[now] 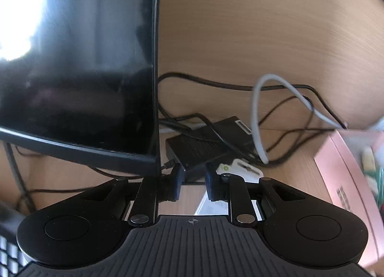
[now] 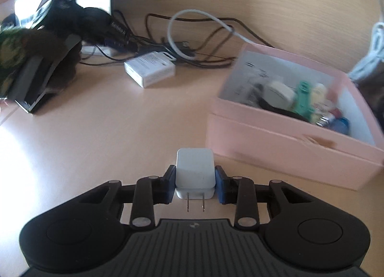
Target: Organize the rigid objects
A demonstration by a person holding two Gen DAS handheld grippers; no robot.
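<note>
In the right wrist view my right gripper [image 2: 195, 177] is shut on a white plug-in charger [image 2: 194, 166]. The blue pads press its two sides, and its two metal prongs point back toward the camera. The charger sits low over the wooden desk [image 2: 108, 137], just left of a pink box [image 2: 276, 147] holding several small items. In the left wrist view my left gripper [image 1: 192, 176] has its jaws drawn close with nothing between them. It hangs beside the corner of a dark monitor [image 1: 72, 60], above a black power adapter [image 1: 199, 149].
Tangled black cables [image 2: 206, 36] and a white cable [image 2: 172, 34] lie at the back of the desk. A white carton [image 2: 150, 71] sits near them. A camouflage sleeve [image 2: 9, 48] enters at far left. A keyboard [image 1: 7, 253] shows at the lower left.
</note>
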